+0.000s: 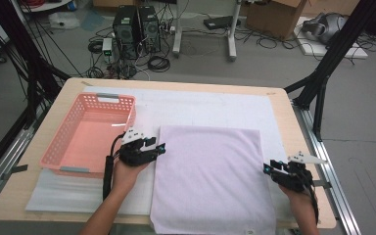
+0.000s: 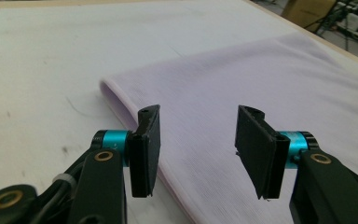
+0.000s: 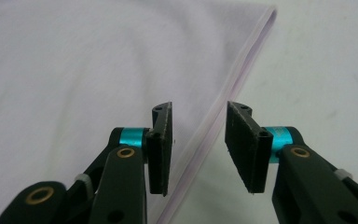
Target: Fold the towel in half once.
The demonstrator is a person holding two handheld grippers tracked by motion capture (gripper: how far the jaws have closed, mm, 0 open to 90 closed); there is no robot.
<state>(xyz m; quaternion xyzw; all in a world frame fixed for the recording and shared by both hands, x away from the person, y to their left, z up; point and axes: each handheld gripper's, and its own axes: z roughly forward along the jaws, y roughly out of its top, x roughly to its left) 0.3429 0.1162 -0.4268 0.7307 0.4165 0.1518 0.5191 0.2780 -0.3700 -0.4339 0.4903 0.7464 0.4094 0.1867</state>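
A folded pale lilac cloth (image 1: 210,176) lies flat on the white mat, its near edge hanging at the table's front. My left gripper (image 1: 160,147) stands open at the cloth's left folded edge (image 2: 121,100), its jaws straddling that edge just above the fabric (image 2: 223,93). My right gripper (image 1: 266,168) is open at the cloth's right edge, and the layered edge (image 3: 242,70) runs up between its two jaws. Neither gripper (image 2: 198,140) holds anything; the right gripper (image 3: 199,140) has a narrower gap.
A pink plastic basket (image 1: 58,147) stands empty at the left of the table, close beside my left hand. The white mat (image 1: 200,105) covers most of the wooden table (image 1: 293,127). Computers, cables and boxes lie on the floor beyond.
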